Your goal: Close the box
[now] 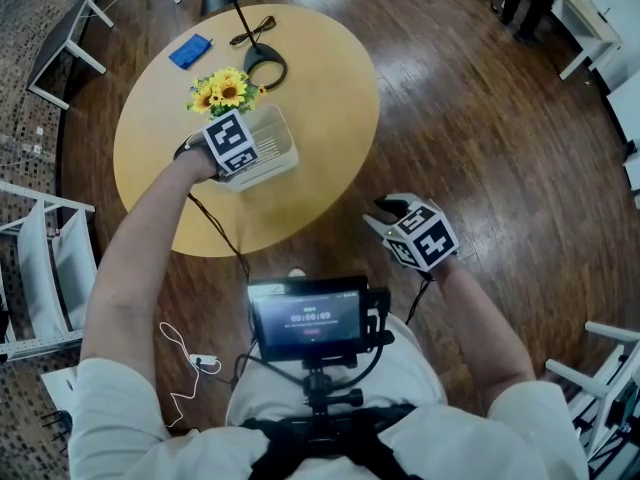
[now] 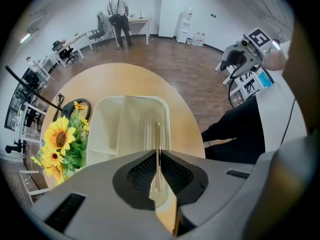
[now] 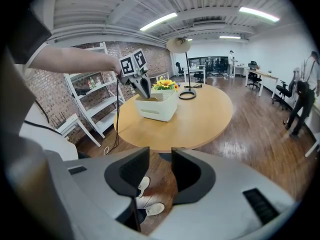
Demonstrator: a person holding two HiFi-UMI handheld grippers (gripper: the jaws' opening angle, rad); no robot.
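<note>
- The box [image 1: 268,154] sat on the round table [image 1: 330,118], near the edge on the person's side, just beside the sunflowers [image 1: 224,90]. A lamp base [image 1: 265,65] and a blue pad [image 1: 190,50] lay farther back, apart from it.
- The left gripper [image 2: 157,170] was nipped on the lid [image 2: 142,126], a thin clear sheet seen edge-on between the pads, with almost no gap left between the jaws.
- From there the lid ran forward over the open, pale tub. It was raised rather than seated, and the views did not show whether it was hinged at the far side.
- The right gripper [image 3: 160,170] hung over the floor, well apart from the table, with its jaws a moderate way apart and nothing between them.
- The box looked like light, thin-walled plastic, and it seemed empty, so a firm push would probably slide it across the smooth tabletop.
- The lid looked stiff enough to swing as one piece, but slick and springy. A pinch on its bare edge could slip or bow it.
- The best hold was probably the one already taken, at the middle of the free edge, lowering the lid flat and then pressing down at the rim.
- The free right gripper could steady the near wall of the box if it began to slide.
</note>
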